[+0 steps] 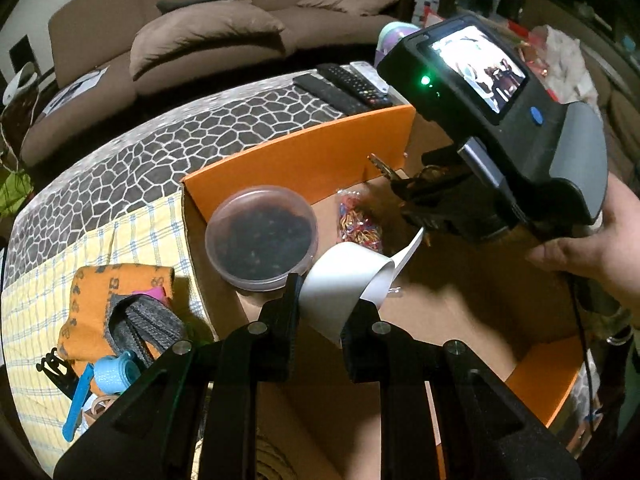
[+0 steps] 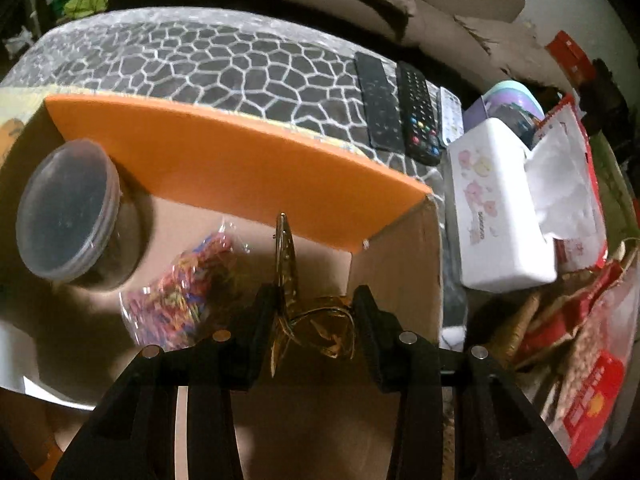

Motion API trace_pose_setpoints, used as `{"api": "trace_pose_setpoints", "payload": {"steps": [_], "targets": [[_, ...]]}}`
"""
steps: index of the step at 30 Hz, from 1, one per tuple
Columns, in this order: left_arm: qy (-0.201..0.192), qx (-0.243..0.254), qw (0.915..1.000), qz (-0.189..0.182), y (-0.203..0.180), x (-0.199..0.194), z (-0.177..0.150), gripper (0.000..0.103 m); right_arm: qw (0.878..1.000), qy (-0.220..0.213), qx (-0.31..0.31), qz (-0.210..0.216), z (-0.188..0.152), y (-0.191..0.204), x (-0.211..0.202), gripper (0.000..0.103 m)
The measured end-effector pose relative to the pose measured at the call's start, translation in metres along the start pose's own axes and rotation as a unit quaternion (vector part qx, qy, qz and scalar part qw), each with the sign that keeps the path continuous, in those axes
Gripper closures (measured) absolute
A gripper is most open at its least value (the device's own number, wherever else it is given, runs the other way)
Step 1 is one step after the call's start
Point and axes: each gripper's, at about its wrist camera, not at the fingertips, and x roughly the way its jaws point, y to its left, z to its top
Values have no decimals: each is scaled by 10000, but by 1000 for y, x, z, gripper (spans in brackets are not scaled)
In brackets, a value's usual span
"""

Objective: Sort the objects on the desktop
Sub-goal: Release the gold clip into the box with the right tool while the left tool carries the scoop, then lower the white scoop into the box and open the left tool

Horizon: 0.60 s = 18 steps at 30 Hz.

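Where curled, smooth white paper (image 1: 344,280).

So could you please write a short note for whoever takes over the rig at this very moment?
Left hand-held gripper: shut on a curled white sheet, over the orange cardboard box.
Right hand-held gripper: shut on gold scissors, also over the box.
Already in the box: lidded round container and bag of coloured rubber bands.
Left to do: release both items into the box, then sort the pile on the checked cloth: orange cloth, blue clip and the rest.
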Motion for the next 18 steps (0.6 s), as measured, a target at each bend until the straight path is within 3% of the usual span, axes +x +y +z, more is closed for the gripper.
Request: {"api": "trace_pose_setpoints", "payload": {"steps": [6,13,18], "targets": [[36,6,10000,28,-2,4,3,87,9994,-290,134,100,4,-6,-11,53],[71,62,9999,120,-7,17,19,87,9953,-805,394,373,-3,-27,-60,49],[195,87,9997,151,-17,36,32,87,9925,-930,545,583,-13,-36,-83,46]]}}
